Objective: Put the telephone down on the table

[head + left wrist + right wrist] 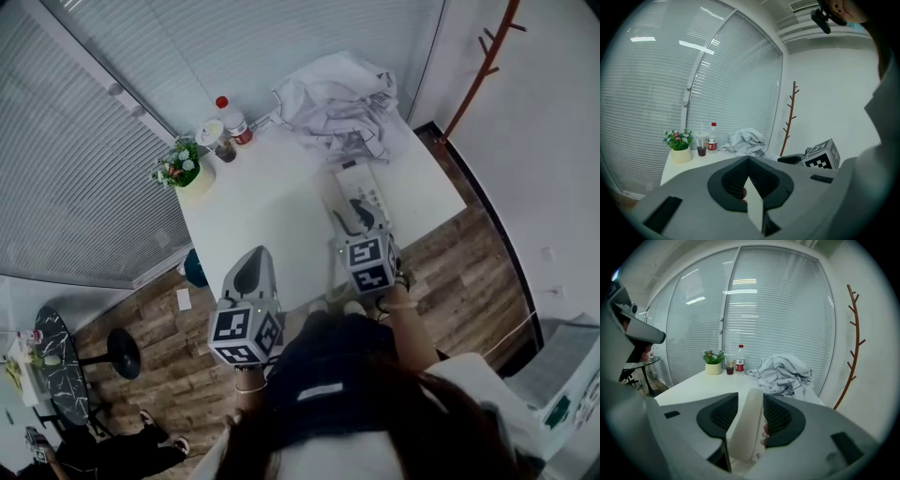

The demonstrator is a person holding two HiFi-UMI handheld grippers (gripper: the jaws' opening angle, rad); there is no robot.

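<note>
A white telephone lies on the white table near its right front corner. My right gripper hangs over the phone's near end. In the right gripper view the white handset stands between the jaws of my right gripper. A gap shows on the handset's left side, so the pads do not clamp it and the gripper is open. My left gripper hovers off the table's front edge. Its jaws meet at the tips with nothing held.
A heap of white clothes covers the table's far right. A potted plant, a cup with a dark drink and a red-capped bottle stand at the far left. A wooden coat rack stands by the right wall.
</note>
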